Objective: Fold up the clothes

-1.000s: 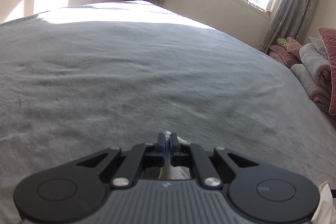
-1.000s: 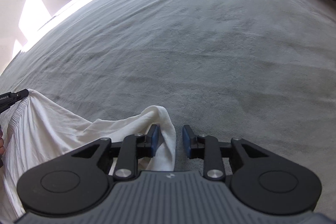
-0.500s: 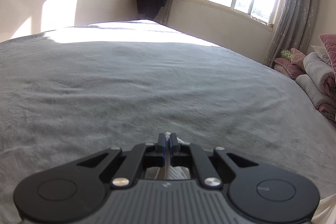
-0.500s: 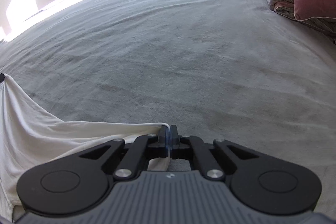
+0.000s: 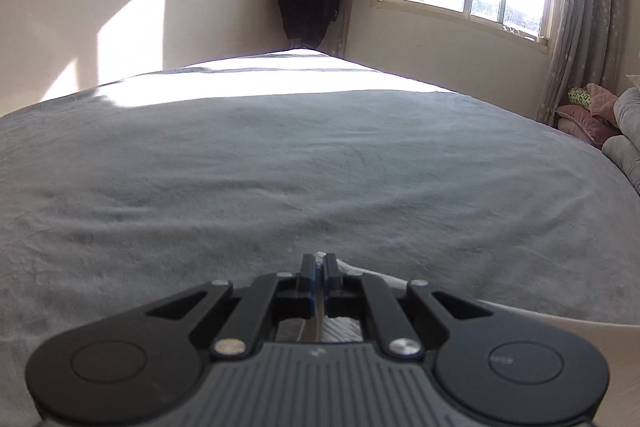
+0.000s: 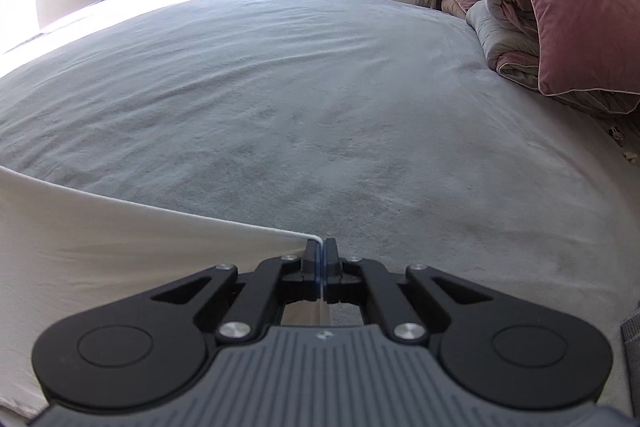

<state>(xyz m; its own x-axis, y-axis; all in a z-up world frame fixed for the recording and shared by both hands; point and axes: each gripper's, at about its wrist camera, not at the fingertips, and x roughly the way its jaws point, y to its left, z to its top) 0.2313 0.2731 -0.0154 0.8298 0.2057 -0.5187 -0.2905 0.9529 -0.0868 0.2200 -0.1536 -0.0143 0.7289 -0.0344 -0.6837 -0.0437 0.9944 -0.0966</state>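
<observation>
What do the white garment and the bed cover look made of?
White garment: thin matte woven cloth, probably cotton; it pulls into a taut, clean edge from the right tongs. Bed cover: grey, soft, short-napped, likely fleece or brushed fabric; fuzzy mottled shading, shallow ripples.

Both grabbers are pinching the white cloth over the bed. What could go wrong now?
1. The right gripper pinches only the very edge of the white cloth, so a tug might pull it free.
2. The left gripper also holds just a small bit, so the stretched cloth could slip there and drop in a heap on the grey bed.
3. If the two grips are uneven, the fold may come out crooked.
</observation>
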